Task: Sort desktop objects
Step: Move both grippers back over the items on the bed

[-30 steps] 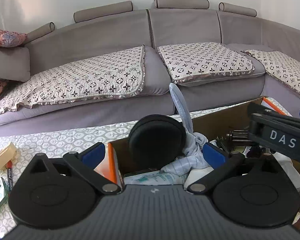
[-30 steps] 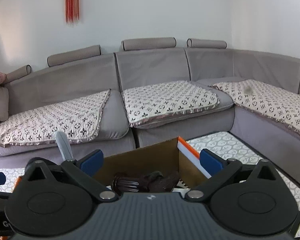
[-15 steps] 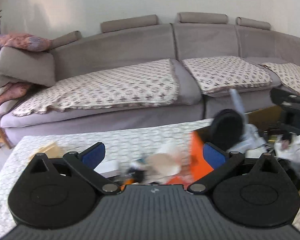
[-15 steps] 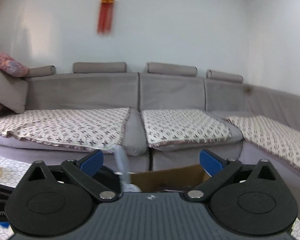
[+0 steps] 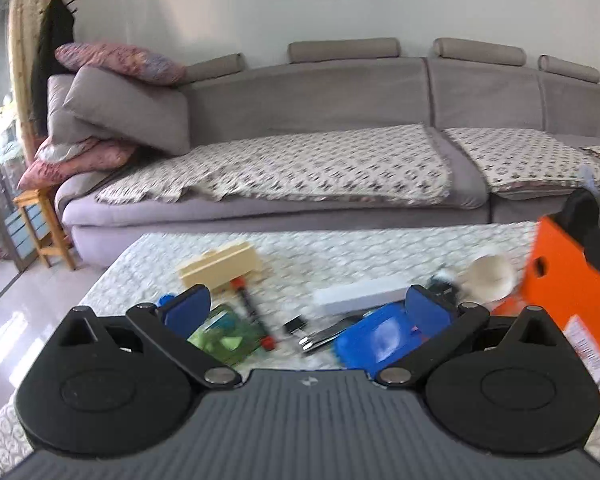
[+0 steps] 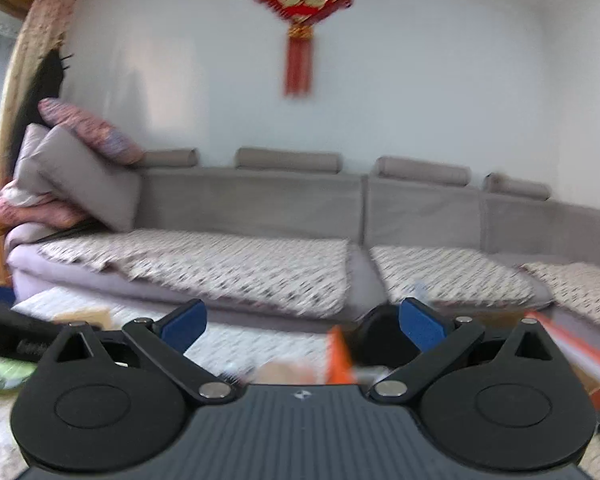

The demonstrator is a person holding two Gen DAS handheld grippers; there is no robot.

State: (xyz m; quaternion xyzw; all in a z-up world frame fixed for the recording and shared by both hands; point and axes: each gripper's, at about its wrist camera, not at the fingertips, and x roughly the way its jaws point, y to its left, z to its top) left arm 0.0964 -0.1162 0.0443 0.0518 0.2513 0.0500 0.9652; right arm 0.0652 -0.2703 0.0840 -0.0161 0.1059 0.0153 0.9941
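Note:
My left gripper (image 5: 306, 310) is open and empty above the table (image 5: 340, 248). Below it lie a blue case (image 5: 374, 338), a green packet (image 5: 224, 334), a red-capped marker (image 5: 254, 312), a white bar (image 5: 360, 298), a cream block (image 5: 220, 266), a metal tool (image 5: 324, 334) and a white cup (image 5: 492, 278). The orange cardboard box (image 5: 568, 300) stands at the right with a black round thing (image 5: 584, 220) in it. My right gripper (image 6: 302, 322) is open and empty, raised near the box (image 6: 338, 356). The view is blurred.
A grey sofa (image 5: 340, 128) with patterned covers runs behind the table. Cushions (image 5: 116, 96) are piled at its left end. A wooden stool (image 5: 40, 228) stands on the floor at the left. The left gripper's body (image 6: 16, 334) shows at the right wrist view's left edge.
Both grippers have swung left, away from the box. The left one now looks over the loose objects on the table. Both stay open.

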